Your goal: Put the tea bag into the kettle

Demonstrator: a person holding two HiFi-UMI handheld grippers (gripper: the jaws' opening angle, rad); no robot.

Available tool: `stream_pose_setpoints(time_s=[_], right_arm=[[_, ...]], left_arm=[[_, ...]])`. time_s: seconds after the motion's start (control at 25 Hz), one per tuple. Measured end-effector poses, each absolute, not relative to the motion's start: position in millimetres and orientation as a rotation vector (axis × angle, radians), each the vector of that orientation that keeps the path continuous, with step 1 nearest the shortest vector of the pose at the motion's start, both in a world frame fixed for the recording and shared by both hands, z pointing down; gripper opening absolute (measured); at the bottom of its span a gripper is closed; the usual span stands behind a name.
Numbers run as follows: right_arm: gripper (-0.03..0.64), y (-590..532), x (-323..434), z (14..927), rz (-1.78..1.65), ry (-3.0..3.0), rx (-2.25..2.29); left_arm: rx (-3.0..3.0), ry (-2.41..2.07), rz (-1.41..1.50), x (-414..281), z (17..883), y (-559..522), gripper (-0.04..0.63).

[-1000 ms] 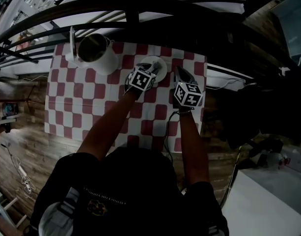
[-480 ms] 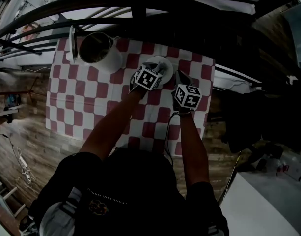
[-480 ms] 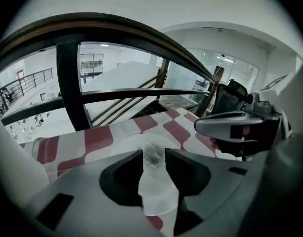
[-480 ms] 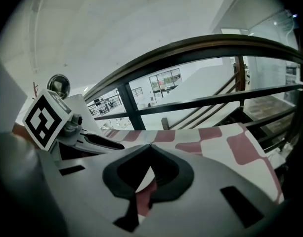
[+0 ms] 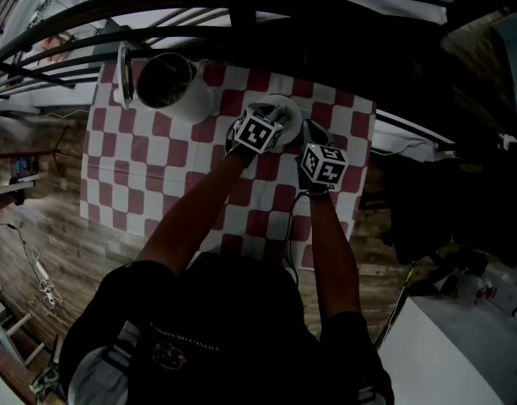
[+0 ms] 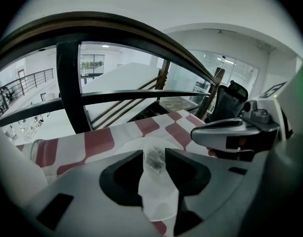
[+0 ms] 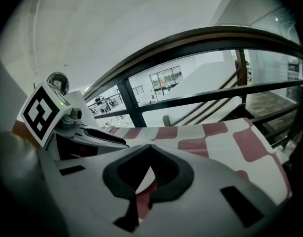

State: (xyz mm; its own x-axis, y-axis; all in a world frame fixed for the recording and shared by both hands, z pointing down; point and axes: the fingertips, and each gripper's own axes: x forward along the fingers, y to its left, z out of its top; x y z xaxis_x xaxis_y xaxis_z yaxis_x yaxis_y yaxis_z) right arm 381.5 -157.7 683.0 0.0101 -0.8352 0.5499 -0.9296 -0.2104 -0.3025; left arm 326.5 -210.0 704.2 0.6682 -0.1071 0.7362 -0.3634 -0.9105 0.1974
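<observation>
**Left gripper poised over the tea bag, grasp not yet closed**

Head view, with both gripper views. Over the last second the left gripper [image 6: 154,152] has edged further across the plate [image 5: 281,102]. Its marker cube now covers most of the plate from above. The gap between its jaws has not changed in that time.

In the left gripper view the jaws stand apart, one on each side of the tea bag [image 6: 154,161]. The tea bag lies on the plate and appears to be straddled, not pinched. The right gripper [image 7: 150,149] hangs just beside the left one above the checked cloth [image 5: 148,159]. Its jaws are together, with nothing between them.

The kettle [image 5: 169,87] stands well apart at the far left corner of the cloth. Its top is open and its lid [image 5: 123,67] is tipped up at its left.

Judged from this layout, the approach is finished and the task is still at its first stage. The next steps would be to close on the tea bag, lift it, and carry it left to the kettle's mouth. A thin, limp sachet may slip out of the jaws if they close on only its edge.
</observation>
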Motion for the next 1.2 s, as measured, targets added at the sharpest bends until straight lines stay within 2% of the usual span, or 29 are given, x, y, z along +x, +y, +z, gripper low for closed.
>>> stream_pose_setpoints(time_s=[0.32, 0.36, 0.4, 1.2], right_arm=[[0.011, -155.4, 383.0, 686.2, 0.984, -1.873, 2.119], [0.011, -154.9, 383.5, 686.1, 0.984, -1.872, 2.119], [0.011, -154.1, 385.0, 685.3, 0.982, -1.870, 2.123], [0.011, -153.0, 369.3, 654.1, 0.908, -1.922, 2.123]], left_arm=[[2.523, -0.354, 1.177, 330.6, 718.5, -206.6, 0.141], [2.539, -0.359, 1.191, 331.0, 719.1, -207.5, 0.127], [2.564, -0.369, 1.193, 331.0, 718.2, -209.4, 0.005], [2.656, -0.476, 1.048, 305.0, 667.5, -208.7, 0.002]])
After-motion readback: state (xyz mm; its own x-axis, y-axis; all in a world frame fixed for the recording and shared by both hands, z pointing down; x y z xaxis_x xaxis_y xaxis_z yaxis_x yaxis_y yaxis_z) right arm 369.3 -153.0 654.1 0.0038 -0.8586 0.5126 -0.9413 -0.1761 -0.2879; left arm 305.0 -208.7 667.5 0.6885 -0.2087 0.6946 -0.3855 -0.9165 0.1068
